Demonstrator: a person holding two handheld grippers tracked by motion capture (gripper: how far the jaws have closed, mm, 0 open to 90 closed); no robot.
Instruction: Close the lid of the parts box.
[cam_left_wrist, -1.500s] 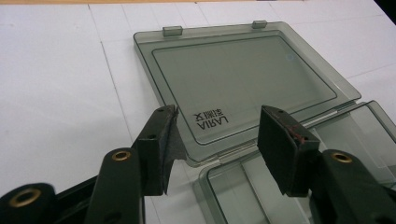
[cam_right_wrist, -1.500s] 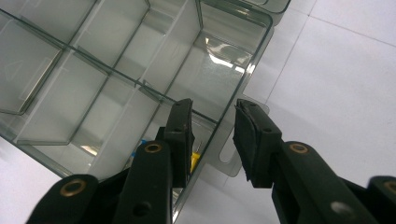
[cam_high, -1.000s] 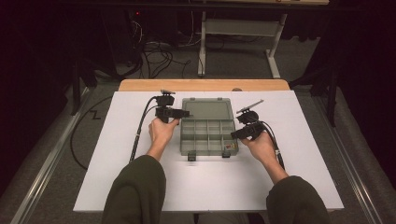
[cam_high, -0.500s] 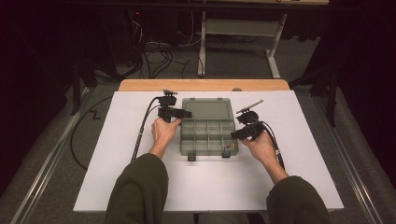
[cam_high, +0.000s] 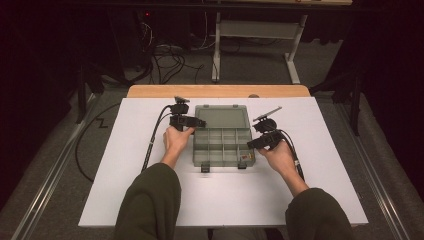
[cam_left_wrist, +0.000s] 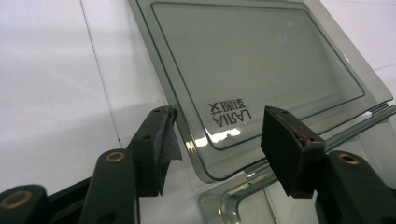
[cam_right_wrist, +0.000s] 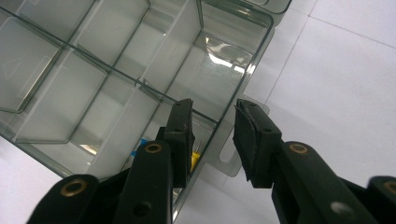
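A clear compartment box (cam_high: 222, 147) lies open on the white table, its lid (cam_high: 222, 117) folded flat on the far side. My left gripper (cam_high: 200, 121) is at the lid's near left corner. In the left gripper view the jaws have just been opening. The left gripper (cam_left_wrist: 222, 135) now straddles the corner of the lid (cam_left_wrist: 261, 56) without pressing on it. My right gripper (cam_high: 250, 146) is at the box's right wall. In the right gripper view the right gripper (cam_right_wrist: 215, 126) has one jaw inside a compartment and the other outside the wall (cam_right_wrist: 254, 56), with gaps showing.
A small yellow and blue item (cam_right_wrist: 194, 158) lies in the near right compartment. Two latches (cam_high: 205, 167) stick out from the box's front edge. A side tab (cam_right_wrist: 233, 158) juts from the right wall. A cable (cam_high: 152, 145) trails off the left gripper across the table.
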